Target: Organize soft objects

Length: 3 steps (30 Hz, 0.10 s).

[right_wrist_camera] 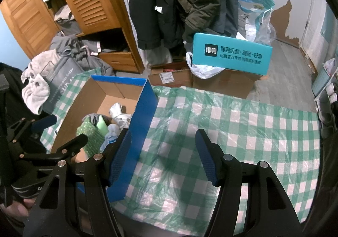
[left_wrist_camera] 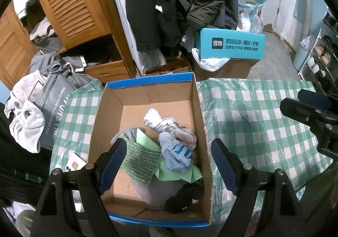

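Note:
An open cardboard box (left_wrist_camera: 200, 118) with a blue rim stands on the green checked tablecloth (left_wrist_camera: 253, 114). Inside lie a glittery green cloth (left_wrist_camera: 141, 160), a pale green cloth (left_wrist_camera: 179, 173), a white crumpled bundle (left_wrist_camera: 160, 122), a blue-and-white bag (left_wrist_camera: 177, 156), a black sock (left_wrist_camera: 186, 194) and a grey cloth (left_wrist_camera: 156, 192). My left gripper (left_wrist_camera: 168, 141) hangs open above the box, holding nothing; its left finger is beside the glittery cloth. My right gripper (right_wrist_camera: 163, 131) is open and empty over the bare tablecloth (right_wrist_camera: 232, 131), just right of the box's blue wall (right_wrist_camera: 143, 114).
A teal carton (left_wrist_camera: 232, 43) on a brown box stands beyond the table. A grey bag with a towel (left_wrist_camera: 27, 122) sits left, and a white phone (left_wrist_camera: 74, 165) lies by the box. A wooden wardrobe (left_wrist_camera: 69, 2), hanging coats (left_wrist_camera: 169, 4) and a shoe rack (left_wrist_camera: 323, 59) surround the table.

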{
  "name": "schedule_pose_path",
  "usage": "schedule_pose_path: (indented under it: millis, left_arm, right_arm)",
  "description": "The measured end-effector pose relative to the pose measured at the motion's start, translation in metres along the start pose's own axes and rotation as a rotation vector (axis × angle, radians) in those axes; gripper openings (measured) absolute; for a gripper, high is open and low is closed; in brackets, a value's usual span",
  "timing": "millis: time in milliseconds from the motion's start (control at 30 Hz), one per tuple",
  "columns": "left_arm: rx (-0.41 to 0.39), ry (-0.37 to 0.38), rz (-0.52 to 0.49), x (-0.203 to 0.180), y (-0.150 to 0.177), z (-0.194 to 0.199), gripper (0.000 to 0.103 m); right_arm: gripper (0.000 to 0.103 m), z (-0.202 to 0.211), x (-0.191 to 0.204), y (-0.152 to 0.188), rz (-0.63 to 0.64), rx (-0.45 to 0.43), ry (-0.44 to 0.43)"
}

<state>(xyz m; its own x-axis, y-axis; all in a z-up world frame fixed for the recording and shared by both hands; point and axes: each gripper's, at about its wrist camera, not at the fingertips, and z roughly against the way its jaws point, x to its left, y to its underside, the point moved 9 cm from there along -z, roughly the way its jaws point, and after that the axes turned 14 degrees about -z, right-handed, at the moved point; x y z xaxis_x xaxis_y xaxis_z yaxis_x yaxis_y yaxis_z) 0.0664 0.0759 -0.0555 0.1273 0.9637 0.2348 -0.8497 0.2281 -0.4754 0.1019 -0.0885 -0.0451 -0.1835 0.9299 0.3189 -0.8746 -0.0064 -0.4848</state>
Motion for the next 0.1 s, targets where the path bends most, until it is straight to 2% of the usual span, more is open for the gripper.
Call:
schedule_pose_path:
  millis: [100]
  left_arm:
    - [0.001,0.001,0.001,-0.0003,0.0000,-0.0001,0.083]
  right_arm:
    - [0.062,0.0002,-0.0001,0.0001,0.002,-0.001,0.000]
